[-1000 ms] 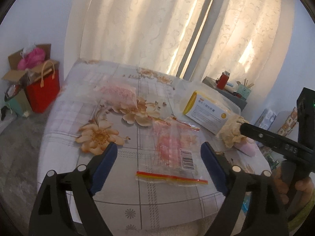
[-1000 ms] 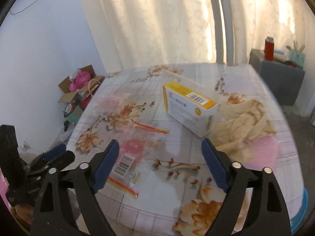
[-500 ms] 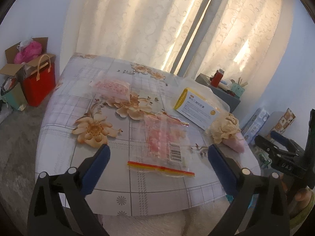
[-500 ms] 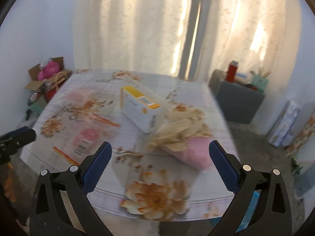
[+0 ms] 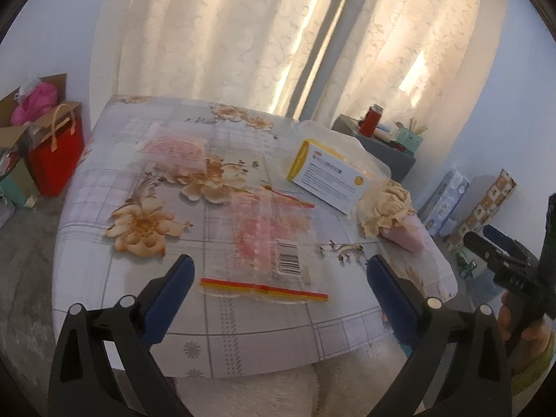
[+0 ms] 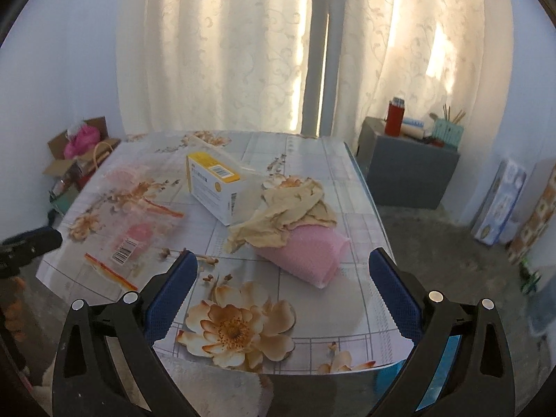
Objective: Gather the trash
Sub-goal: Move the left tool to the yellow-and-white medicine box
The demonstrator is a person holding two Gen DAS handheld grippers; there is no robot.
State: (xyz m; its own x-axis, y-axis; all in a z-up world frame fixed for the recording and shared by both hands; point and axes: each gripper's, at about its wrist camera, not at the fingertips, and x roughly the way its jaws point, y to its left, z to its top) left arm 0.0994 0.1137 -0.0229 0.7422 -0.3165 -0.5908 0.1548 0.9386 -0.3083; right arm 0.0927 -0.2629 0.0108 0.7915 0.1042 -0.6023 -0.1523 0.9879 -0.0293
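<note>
A clear zip bag [image 5: 271, 243] with pink print, a barcode and a red-yellow strip lies flat on the flowered table [image 5: 139, 278], just beyond my left gripper [image 5: 278, 279], which stands open and empty. A second pinkish bag [image 5: 173, 149] lies farther back. A white and yellow box [image 6: 212, 187] sits mid-table. Next to it a crumpled beige paper [image 6: 285, 215] rests on a pink mesh pouch [image 6: 305, 253]. My right gripper [image 6: 283, 276] is open, empty, with the pouch just ahead of its tips. The same zip bag [image 6: 128, 243] lies to its left.
A red paper bag [image 5: 55, 156] and an open cardboard box [image 5: 21, 118] stand on the floor at the left. A grey side table [image 6: 406, 170] with a red bottle is at the right, with packages [image 6: 500, 201] against the wall. Curtains hang behind.
Both grippers' jaws have spread wider. The right gripper has swung rightward, from the box and zip bag to the beige paper and pink pouch. The left gripper has barely shifted.
</note>
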